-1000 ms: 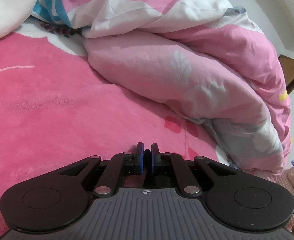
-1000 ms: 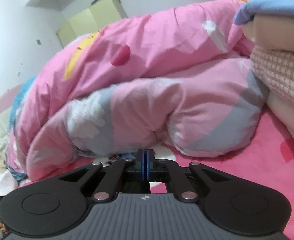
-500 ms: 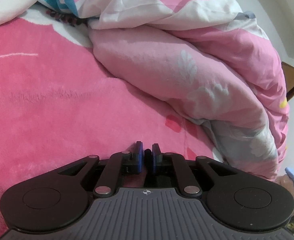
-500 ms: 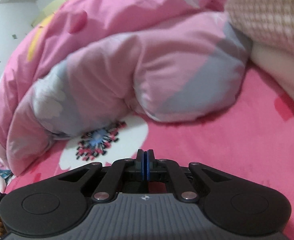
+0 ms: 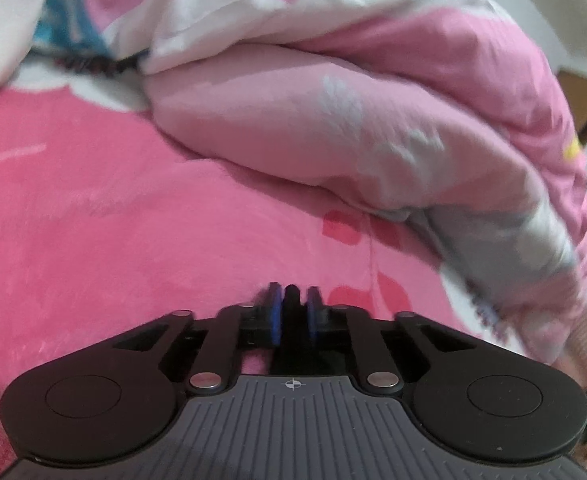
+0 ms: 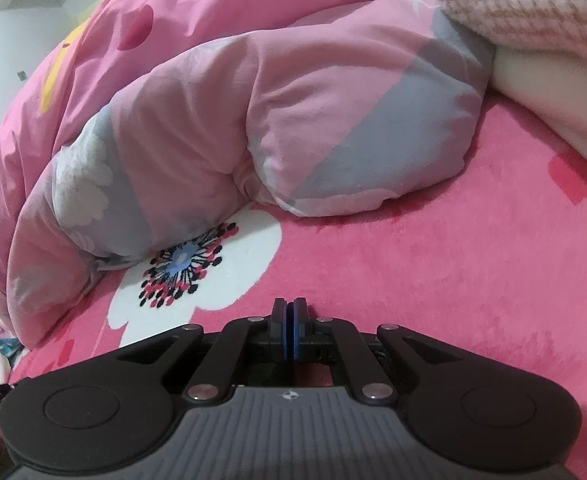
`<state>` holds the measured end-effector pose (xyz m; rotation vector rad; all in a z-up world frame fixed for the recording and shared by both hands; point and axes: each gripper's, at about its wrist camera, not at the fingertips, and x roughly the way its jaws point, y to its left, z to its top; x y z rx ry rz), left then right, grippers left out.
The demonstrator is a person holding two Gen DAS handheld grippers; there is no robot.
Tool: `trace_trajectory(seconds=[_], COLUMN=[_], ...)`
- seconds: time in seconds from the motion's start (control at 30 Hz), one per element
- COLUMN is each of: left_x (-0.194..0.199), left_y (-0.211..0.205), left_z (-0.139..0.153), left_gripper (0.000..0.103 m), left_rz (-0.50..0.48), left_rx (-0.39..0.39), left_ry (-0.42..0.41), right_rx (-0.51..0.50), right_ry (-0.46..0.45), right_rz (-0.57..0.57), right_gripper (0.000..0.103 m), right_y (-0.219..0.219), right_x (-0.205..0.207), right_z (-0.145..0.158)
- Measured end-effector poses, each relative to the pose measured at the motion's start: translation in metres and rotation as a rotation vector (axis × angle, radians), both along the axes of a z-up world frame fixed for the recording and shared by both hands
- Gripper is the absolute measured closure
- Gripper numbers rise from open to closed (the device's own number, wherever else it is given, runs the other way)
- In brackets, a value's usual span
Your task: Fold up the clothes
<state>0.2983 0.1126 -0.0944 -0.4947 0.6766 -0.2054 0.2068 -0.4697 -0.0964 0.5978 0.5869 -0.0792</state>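
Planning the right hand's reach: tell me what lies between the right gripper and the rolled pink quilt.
In the right wrist view, only pink blanket with its white flower print lies between the right gripper and the quilt; nothing rests there.

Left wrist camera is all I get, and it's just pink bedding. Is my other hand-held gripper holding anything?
Observer: No. The right hand-held gripper is shut with nothing between its blue pads, over the pink fleece blanket.
Operator: Any clothes over there?
Observer: A beige-and-white checked woven cloth lies at the top right of the right wrist view; I can't tell whether it's a garment.
Operator: What's under it?
Observer: A plain cream pillow-like cushion, beside the puffy pink-and-grey quilt.
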Motion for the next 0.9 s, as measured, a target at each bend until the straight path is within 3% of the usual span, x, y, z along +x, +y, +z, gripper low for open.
trace_trajectory(seconds=[0.17, 0.4, 0.57, 0.67, 0.73, 0.8, 0.87, 0.9], left_x=[-0.003, 0.000, 0.003, -0.010, -0.023, -0.040, -0.059, -0.070], left_y=[-0.002, -0.001, 0.008, 0.016, 0.019, 0.023, 0.025, 0.027], left_z=[0.007, 0.003, 0.004, 0.017, 0.029, 0.041, 0.051, 0.054], left_gripper=[0.100, 0.100, 0.092, 0.082, 0.069, 0.067, 0.060, 0.051], left_rz=[0.062, 0.089, 0.105, 0.144, 0.168, 0.159, 0.137, 0.129], left_rx=[0.070, 0.080, 0.012, 0.006, 0.029, 0.070, 0.120, 0.141], left_ry=[-0.003, 0.012, 0.057, 0.065, 0.053, 0.032, 0.031, 0.034], right_rx=[0.033, 0.061, 0.117, 0.151, 0.113, 0.066, 0.024, 0.004], right_ry=[-0.028, -0.038, -0.026, 0.002, 0.013, 0.000, -0.009, -0.012], right_rz=[-0.001, 0.001, 0.001, -0.018, -0.038, -0.021, 0.020, 0.042], right_gripper=[0.101, 0.101, 0.100, 0.097, 0.091, 0.090, 0.089, 0.089], right_y=[-0.004, -0.006, -0.012, -0.019, -0.017, -0.013, -0.003, 0.002], right_x=[-0.004, -0.004, -0.005, -0.011, -0.024, -0.045, -0.069, -0.081], right_z=[-0.003, -0.007, -0.008, 0.000, 0.015, 0.036, 0.057, 0.067])
